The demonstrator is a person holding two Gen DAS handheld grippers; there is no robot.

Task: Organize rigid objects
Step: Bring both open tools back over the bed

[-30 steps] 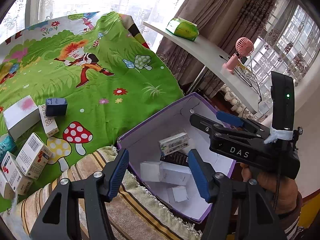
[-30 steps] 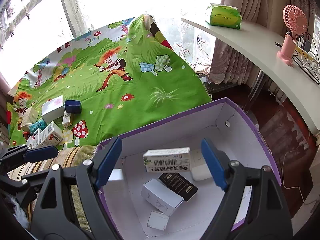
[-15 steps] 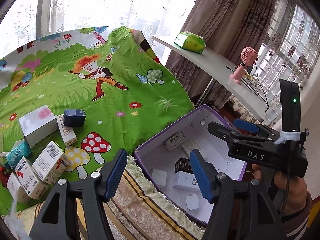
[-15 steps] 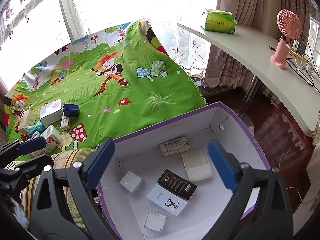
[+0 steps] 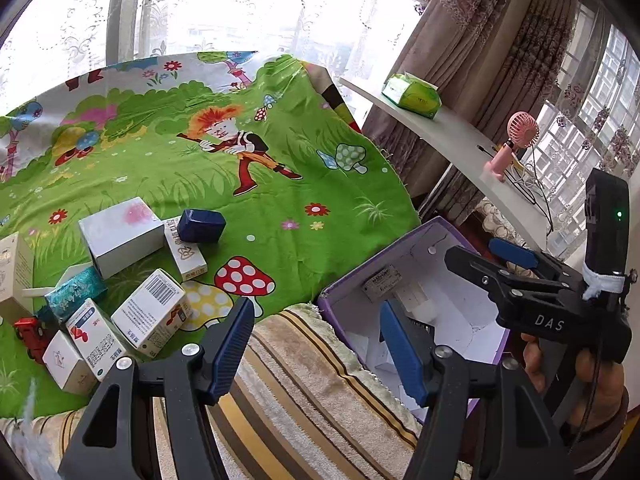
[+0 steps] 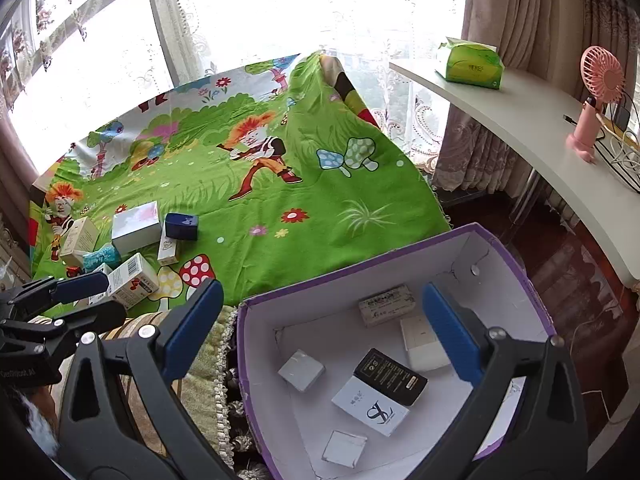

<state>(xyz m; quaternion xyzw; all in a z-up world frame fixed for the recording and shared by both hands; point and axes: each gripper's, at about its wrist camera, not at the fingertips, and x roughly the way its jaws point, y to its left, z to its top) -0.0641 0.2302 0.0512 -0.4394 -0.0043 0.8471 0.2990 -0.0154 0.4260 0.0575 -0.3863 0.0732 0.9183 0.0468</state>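
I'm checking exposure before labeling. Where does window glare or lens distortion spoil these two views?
Left wrist view: the window is blown out white, and the shelf bows near the rim. Right wrist view: the same overexposure, yet items in the purple box stay sharp; the black box is readable.

Bright daylight through blown-out window point(image 6: 280, 8), soft shadows, sharp focus, fisheye-bent, dark-vignetted edges.
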